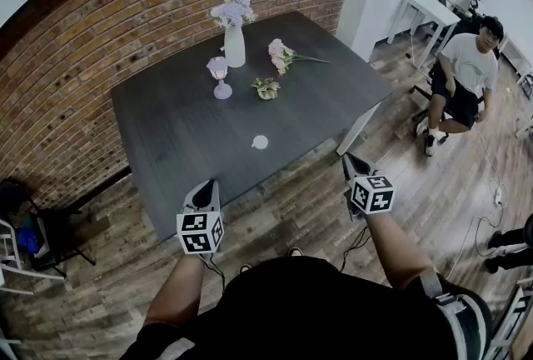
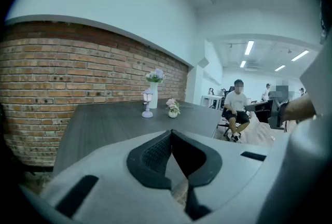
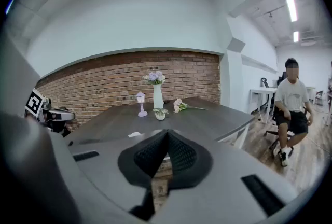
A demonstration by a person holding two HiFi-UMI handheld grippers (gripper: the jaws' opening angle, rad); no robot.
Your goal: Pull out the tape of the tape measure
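Note:
The tape measure point(image 1: 260, 142) is a small round white case lying near the front edge of the dark grey table point(image 1: 183, 133). It also shows as a small white disc point(image 3: 134, 134) in the right gripper view. My left gripper point(image 1: 203, 185) hangs in front of the table's near edge, left of the case and clear of it. My right gripper point(image 1: 350, 158) hovers off the table's front right corner. On both, the jaws meet at the tips with nothing between them point(image 2: 171, 133) point(image 3: 167, 133). No tape is pulled out of the case.
At the table's far side stand a white vase of purple flowers point(image 1: 234, 42), a little lilac lamp point(image 1: 221, 79), a small pot point(image 1: 266, 88) and a loose pink bouquet point(image 1: 283, 56). A person sits on a chair point(image 1: 460, 75) at the right. A brick wall point(image 1: 100, 25) backs the table.

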